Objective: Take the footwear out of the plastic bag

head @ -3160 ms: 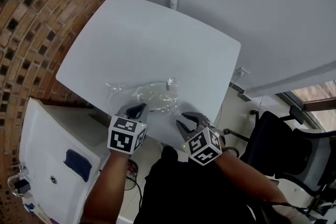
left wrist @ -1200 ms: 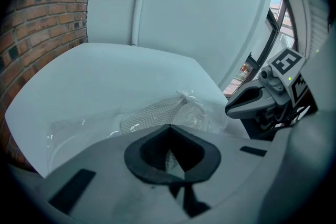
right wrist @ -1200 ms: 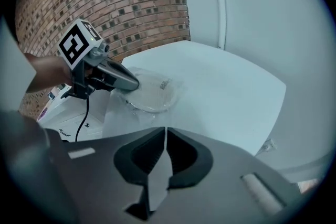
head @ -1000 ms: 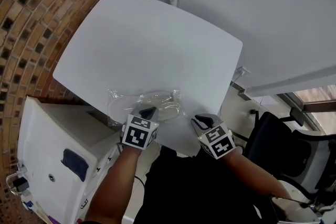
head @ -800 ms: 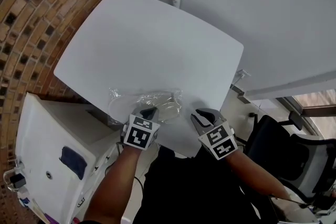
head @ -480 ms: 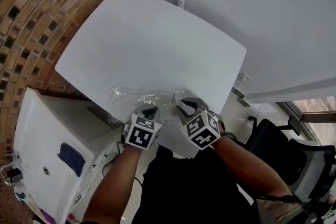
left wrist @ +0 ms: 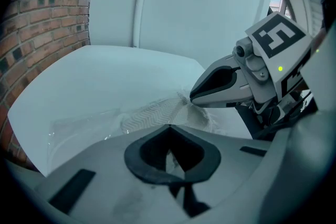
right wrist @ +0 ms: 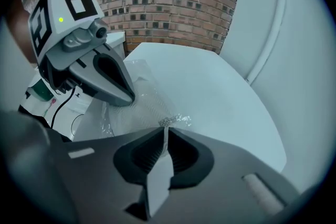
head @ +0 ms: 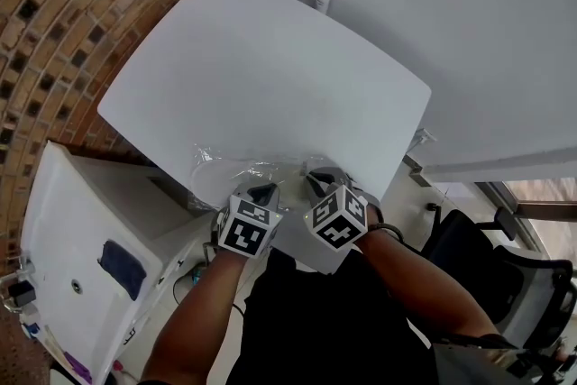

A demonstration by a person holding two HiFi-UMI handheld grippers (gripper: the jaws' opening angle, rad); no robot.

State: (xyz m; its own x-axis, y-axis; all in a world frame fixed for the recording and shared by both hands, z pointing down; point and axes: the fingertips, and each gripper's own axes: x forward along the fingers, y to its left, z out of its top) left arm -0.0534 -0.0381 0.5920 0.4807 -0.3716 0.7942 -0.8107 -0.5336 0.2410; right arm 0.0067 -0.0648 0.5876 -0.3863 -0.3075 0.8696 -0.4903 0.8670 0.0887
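Head view: clear crumpled plastic bag (head: pixel 248 169) sits lower centre, at the near edge of the white table (head: pixel 270 59); contents unreadable there. Only the left gripper view shows the pale herringbone-soled footwear (left wrist: pixel 152 115) inside. Left gripper (left wrist: pixel 169 127): jaws pinched together on bag film. Right gripper (right wrist: pixel 165 129): jaws closing, bag edge between them.

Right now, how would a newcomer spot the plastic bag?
Find the white table beside the brick wall; at its near edge lies the plastic bag. It is the only thing lying there: clear crinkled film over white, zigzag-treaded footwear.
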